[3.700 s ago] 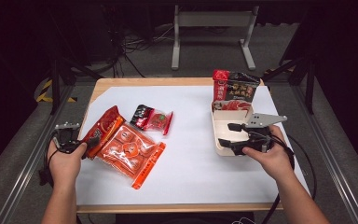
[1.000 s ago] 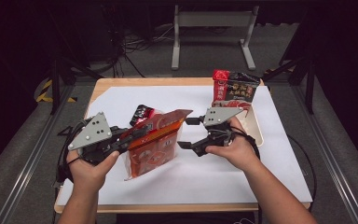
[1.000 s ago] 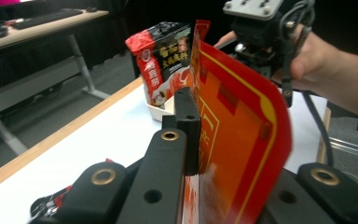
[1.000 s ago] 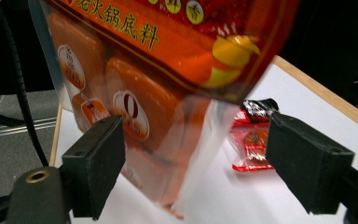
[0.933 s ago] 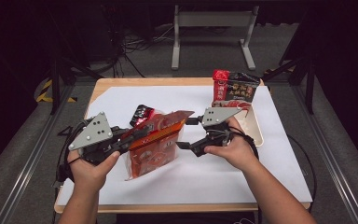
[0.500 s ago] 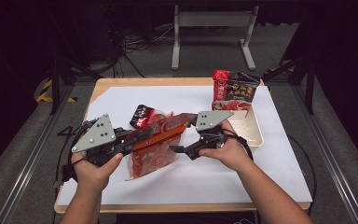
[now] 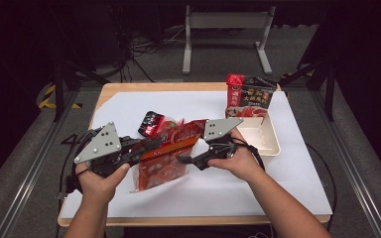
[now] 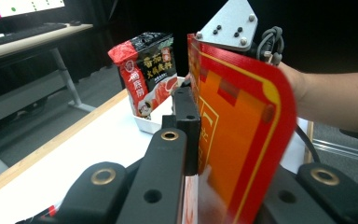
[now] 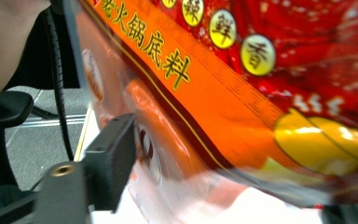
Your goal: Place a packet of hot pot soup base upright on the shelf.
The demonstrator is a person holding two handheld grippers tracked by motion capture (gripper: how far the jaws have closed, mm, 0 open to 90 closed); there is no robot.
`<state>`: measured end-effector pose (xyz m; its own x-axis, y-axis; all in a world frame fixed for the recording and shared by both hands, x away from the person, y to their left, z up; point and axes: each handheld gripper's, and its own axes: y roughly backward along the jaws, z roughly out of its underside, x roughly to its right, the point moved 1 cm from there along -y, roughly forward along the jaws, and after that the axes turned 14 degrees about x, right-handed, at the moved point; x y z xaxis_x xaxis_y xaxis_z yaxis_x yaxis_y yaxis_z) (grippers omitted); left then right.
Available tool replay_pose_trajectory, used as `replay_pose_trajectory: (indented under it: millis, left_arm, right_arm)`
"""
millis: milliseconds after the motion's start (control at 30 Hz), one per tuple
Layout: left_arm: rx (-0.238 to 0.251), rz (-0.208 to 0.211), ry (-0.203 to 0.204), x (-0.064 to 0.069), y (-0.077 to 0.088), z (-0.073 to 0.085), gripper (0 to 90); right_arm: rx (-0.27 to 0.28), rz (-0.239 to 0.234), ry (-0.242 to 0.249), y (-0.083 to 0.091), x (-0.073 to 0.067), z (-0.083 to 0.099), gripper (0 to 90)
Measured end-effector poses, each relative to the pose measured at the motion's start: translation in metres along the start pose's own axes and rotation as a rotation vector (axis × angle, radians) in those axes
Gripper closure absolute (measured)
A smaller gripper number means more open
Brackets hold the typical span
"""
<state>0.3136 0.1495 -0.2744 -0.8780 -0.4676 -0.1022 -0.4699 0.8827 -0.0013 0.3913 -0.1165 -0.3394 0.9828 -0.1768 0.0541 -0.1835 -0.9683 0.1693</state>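
Orange-red soup-base pouch is hanging between my two sets of jaws, lifted off the white sheet over the middle of the worktop, nearer its front edge than its back. My left gripper is clamping one edge of the pouch, its jaws pressed fully together on the foil; in the left gripper view the pouch is standing on edge right between them. My right gripper is sitting at the pouch's opposite side with its jaws wide; they have just been closing a little, and the pouch is lying between them, but I cannot tell whether the pads are pressing on it yet.

Just behind the pouch, toward the back-left of the worktop, a small dark red sachet is lying flat on the sheet. Off to my right, near the right edge, a white tray is resting on the sheet, and a red-and-black seasoning bag is standing upright in the tray's far end, toward the back-right corner. In the left gripper view that bag is rising above the tray's white rim, well apart from the pouch.
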Motion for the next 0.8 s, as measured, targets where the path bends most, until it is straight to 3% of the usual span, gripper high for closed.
replay_pose_trajectory:
  millis: [67, 133, 267, 467, 700, 800]
  left_arm:
    - [0.003, -0.005, 0.002, 0.000, 0.001, 0.000, 90.0]
    - [0.007, -0.005, 0.003, -0.001, 0.002, 0.000, 90.0]
    - [0.012, -0.015, 0.011, -0.003, 0.004, 0.000, 90.0]
    - [0.021, -0.019, 0.026, -0.007, 0.006, 0.002, 90.0]
    - [0.026, -0.014, 0.035, -0.010, 0.006, 0.004, 89.4]
    - [0.041, -0.034, 0.046, -0.012, 0.006, 0.006, 86.1]
  right_arm:
    - [-0.011, -0.011, -0.001, 0.001, 0.000, 0.000, 42.5]
    - [-0.022, -0.031, 0.001, 0.003, 0.000, 0.000, 55.7]
    - [-0.047, -0.059, 0.025, 0.006, -0.003, -0.003, 63.4]
    - [-0.065, -0.111, 0.025, 0.008, -0.007, -0.006, 69.9]
    - [-0.088, -0.120, 0.004, 0.012, -0.010, -0.011, 70.8]
    - [-0.101, -0.105, -0.008, 0.015, -0.011, -0.013, 70.9]
